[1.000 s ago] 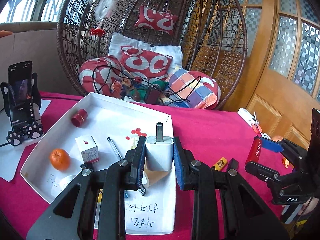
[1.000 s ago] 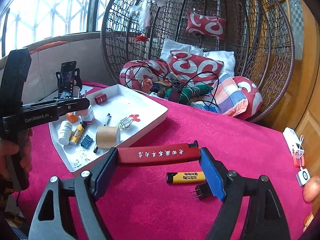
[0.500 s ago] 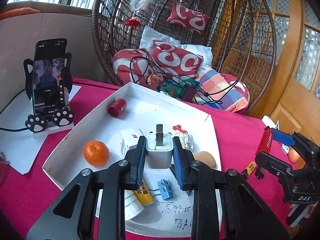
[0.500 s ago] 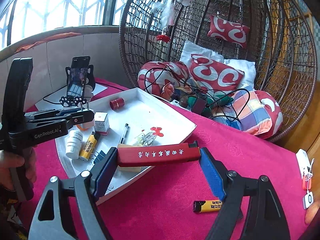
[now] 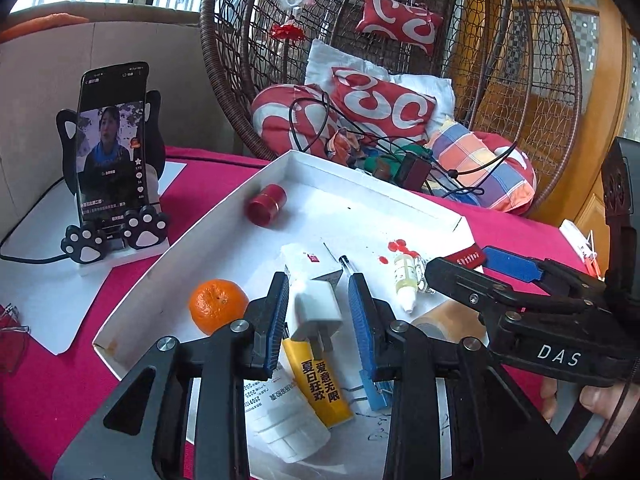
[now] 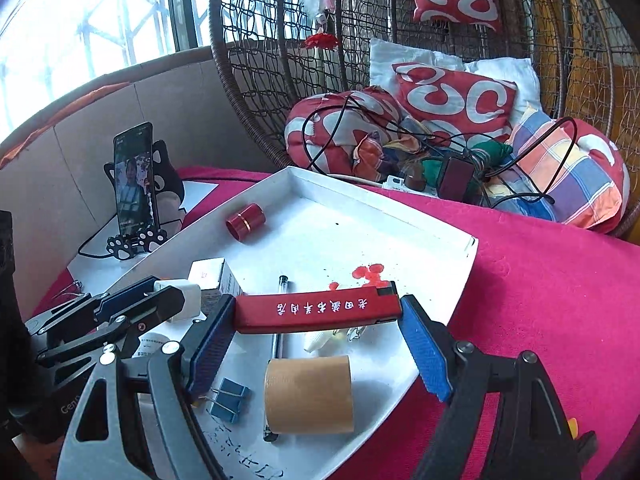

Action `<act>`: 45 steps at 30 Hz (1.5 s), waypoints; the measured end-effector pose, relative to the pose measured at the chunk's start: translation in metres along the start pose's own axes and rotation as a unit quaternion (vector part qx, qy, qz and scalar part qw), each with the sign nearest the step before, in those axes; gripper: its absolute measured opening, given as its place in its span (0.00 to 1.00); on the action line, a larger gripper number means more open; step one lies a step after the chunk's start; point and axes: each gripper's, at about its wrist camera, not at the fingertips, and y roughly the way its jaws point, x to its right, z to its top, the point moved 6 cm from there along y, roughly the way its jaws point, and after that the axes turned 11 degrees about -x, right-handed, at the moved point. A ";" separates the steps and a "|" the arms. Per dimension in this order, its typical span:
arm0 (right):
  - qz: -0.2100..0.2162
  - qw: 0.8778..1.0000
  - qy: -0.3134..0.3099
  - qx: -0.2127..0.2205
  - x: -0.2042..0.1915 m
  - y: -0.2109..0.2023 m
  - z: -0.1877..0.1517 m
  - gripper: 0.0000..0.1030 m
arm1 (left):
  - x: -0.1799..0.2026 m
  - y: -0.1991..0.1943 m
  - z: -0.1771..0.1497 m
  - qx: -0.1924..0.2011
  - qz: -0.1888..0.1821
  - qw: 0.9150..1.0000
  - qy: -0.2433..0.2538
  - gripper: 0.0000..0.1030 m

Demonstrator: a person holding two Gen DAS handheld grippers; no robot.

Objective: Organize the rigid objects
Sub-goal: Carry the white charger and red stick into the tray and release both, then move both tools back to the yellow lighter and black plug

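Observation:
A white tray (image 5: 224, 216) on the pink tablecloth holds several small items. My left gripper (image 5: 318, 316) is open over the tray; the white charger plug (image 5: 318, 312) lies tilted between its jaws, resting on a yellow lighter (image 5: 320, 380). The left gripper also shows in the right wrist view (image 6: 160, 300). My right gripper (image 6: 316, 336) is shut on a long red lighter (image 6: 316, 312), held crosswise above the tray. It shows in the left wrist view (image 5: 480, 264) at the right.
In the tray: an orange (image 5: 218, 306), a red cap (image 5: 266, 210), a pen (image 6: 280, 312), a brown tape roll (image 6: 308, 394), a blue binder clip (image 6: 228, 400), a small box (image 6: 216, 278). A phone on a stand (image 5: 112, 160) stands left. A wicker chair (image 5: 400, 60) with cushions is behind.
Both grippers moved left over the tray. The left jaws opened and the charger plug tipped down onto the yellow lighter. The right gripper still holds the red lighter.

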 end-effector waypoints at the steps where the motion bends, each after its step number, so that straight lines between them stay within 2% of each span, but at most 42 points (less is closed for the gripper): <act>1: 0.003 1.000 0.003 -0.002 -0.001 0.002 -0.002 0.81 | -0.002 -0.001 0.000 0.002 0.011 1.000 -0.001 0.43; 2: 0.007 1.000 0.003 -0.004 -0.002 0.003 -0.004 0.84 | -0.004 -0.002 0.000 0.006 0.020 1.000 -0.003 0.47; 3: 0.008 1.000 0.004 0.001 -0.003 0.002 -0.006 0.88 | -0.006 -0.004 0.000 0.008 0.025 1.000 -0.007 0.56; 4: 0.009 1.000 0.005 0.008 -0.002 -0.001 -0.008 0.91 | -0.009 -0.005 0.000 0.010 0.027 0.999 -0.015 0.70; 5: 0.008 1.000 0.008 0.015 -0.001 -0.005 -0.009 0.99 | -0.012 -0.006 0.001 0.012 0.028 0.999 -0.023 0.78; 6: 0.009 1.000 0.014 0.021 0.002 -0.009 -0.009 1.00 | -0.015 -0.009 0.001 0.018 0.027 0.999 -0.032 0.90; 8: 0.018 0.999 0.029 0.034 0.008 -0.017 -0.011 1.00 | -0.016 -0.013 0.001 0.027 0.031 0.998 -0.036 1.00; 15: 0.023 0.997 0.042 0.057 0.009 -0.037 -0.022 1.00 | 0.001 -0.024 0.001 0.040 0.040 0.998 -0.013 1.00; 29: 0.017 0.990 0.074 0.123 0.034 -0.087 -0.031 1.00 | 0.039 -0.045 0.001 0.054 0.027 0.998 0.025 1.00; 37: -0.019 0.983 0.110 0.145 0.082 -0.110 -0.047 1.00 | 0.072 -0.045 -0.008 0.044 0.008 0.997 0.065 1.00; 45: -0.078 0.981 0.139 0.110 0.150 -0.115 -0.082 1.00 | 0.100 -0.043 -0.018 0.029 -0.019 0.995 0.089 1.00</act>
